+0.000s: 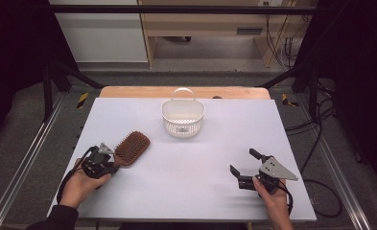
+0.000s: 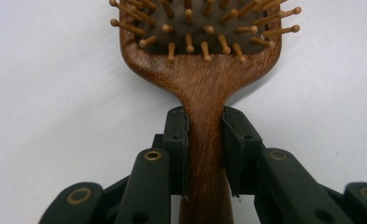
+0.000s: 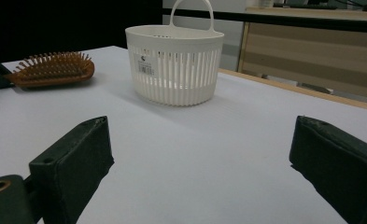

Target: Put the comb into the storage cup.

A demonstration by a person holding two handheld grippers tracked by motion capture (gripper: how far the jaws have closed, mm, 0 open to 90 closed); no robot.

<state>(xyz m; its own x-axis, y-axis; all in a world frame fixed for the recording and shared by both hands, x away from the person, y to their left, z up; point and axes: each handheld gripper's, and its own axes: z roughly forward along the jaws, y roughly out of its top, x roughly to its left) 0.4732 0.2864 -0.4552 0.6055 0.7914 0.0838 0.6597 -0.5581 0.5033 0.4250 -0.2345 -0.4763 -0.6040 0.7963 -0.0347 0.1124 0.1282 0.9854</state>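
Wooden hairbrush (image 2: 204, 70) lies at the table's (image 1: 186, 167) left, left gripper (image 2: 205, 154) clamped on its slim handle, right gripper (image 3: 200, 158) wide apart — that heavy head might droop when lifted.

a white slatted basket (image 1: 182, 118) with a loop handle stands upright at the upper middle of the frame on the pale table (image 1: 200, 163) — behind it, a wooden cabinet (image 1: 200, 24) and dark cables (image 1: 282, 43) at upper right.
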